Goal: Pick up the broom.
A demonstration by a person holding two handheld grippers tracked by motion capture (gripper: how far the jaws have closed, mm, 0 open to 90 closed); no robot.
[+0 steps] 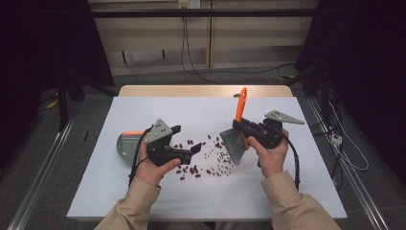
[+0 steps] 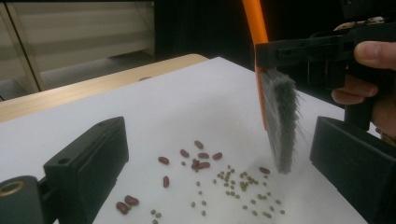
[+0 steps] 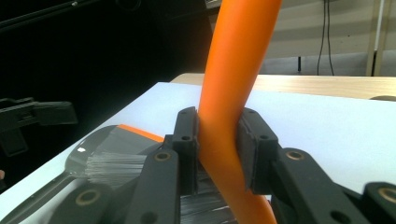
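Your right hand-held gripper (image 1: 246, 130) is clenched on the orange handle of the brush (image 1: 234, 143), bristles hanging just above the bench (image 1: 201, 201). Beans (image 1: 210, 158) are scattered between your hands, at 9 o'clock from the brush. Your left hand-held gripper (image 1: 191, 148) is released, jaws spread, with the dustpan (image 1: 125, 145) just behind it at 9 o'clock.

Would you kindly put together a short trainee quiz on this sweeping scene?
1. True or false: the right tool is shut on the brush.
2. What lies on the table beside the left tool? A) a cup B) a dustpan C) a sponge
3. Fill in: small green beans and larger ______ beans lie scattered on the white table.

Key: 1 true; 2 B; 3 red. The left tool's jaws stand apart, holding nothing.
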